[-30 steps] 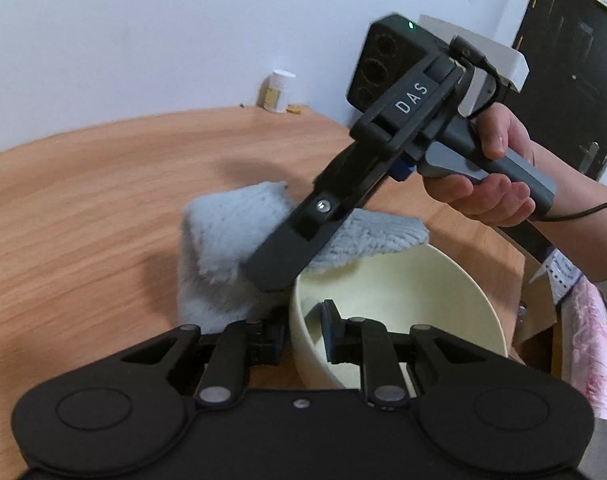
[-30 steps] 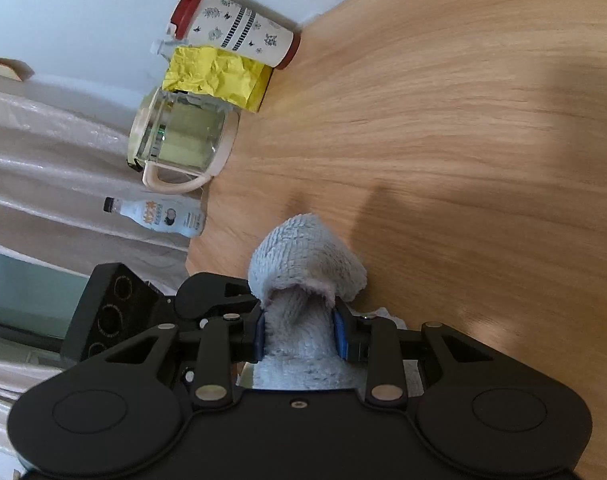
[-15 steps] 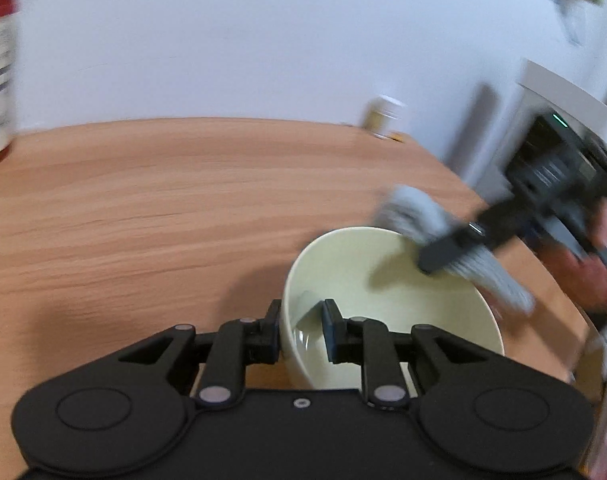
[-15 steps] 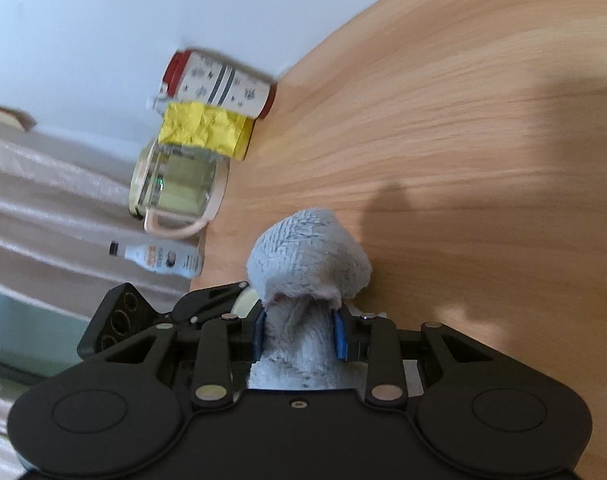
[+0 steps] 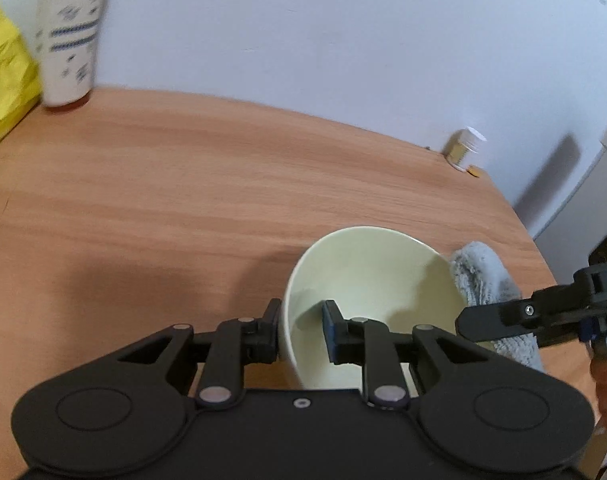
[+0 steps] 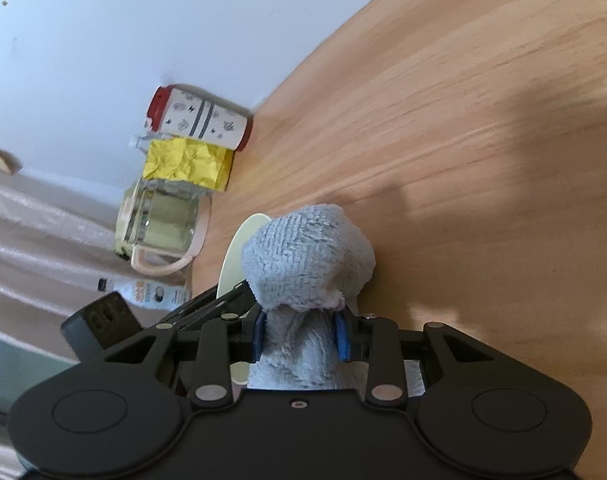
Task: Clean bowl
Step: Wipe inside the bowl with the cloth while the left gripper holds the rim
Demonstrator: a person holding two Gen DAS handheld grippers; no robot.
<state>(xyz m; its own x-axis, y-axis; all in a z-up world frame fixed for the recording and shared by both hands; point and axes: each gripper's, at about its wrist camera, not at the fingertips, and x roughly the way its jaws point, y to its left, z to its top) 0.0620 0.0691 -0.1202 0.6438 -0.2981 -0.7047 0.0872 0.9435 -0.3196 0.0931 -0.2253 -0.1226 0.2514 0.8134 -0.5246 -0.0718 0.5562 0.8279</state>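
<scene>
Left wrist view: the cream bowl (image 5: 377,280) sat on the wooden tabletop (image 5: 183,200), lower centre-right of the frame. The left gripper (image 5: 301,326) had its fingers (image 5: 271,328) pinching the bowl's near rim, one outside the wall, the other inside. The bowl looked tipped a little toward the camera.

At the right edge of the frame the right gripper (image 5: 483,322) reached in from the side, carrying a grey cloth (image 5: 479,276). The cloth's bunched end lay against the bowl's right rim.

Right wrist view: the right gripper (image 6: 301,338) had its blue-padded fingers (image 6: 341,338) clamped on the neck of the cloth (image 6: 307,256), the wad bulging out past the fingertips at frame centre. A sliver of the bowl (image 6: 239,248) showed just left of the wad, touching or nearly so; I couldn't tell which.

Background, upper left of the left wrist view: a white patterned canister with red lid (image 5: 69,36) and a yellow packet (image 5: 3,76) beside it, both blurred. A small white-capped jar (image 5: 465,148) stood against the wall, upper right. The right wrist view also showed a glass jug (image 6: 159,228) and a small bottle (image 6: 143,292) near the tabletop's edge.
</scene>
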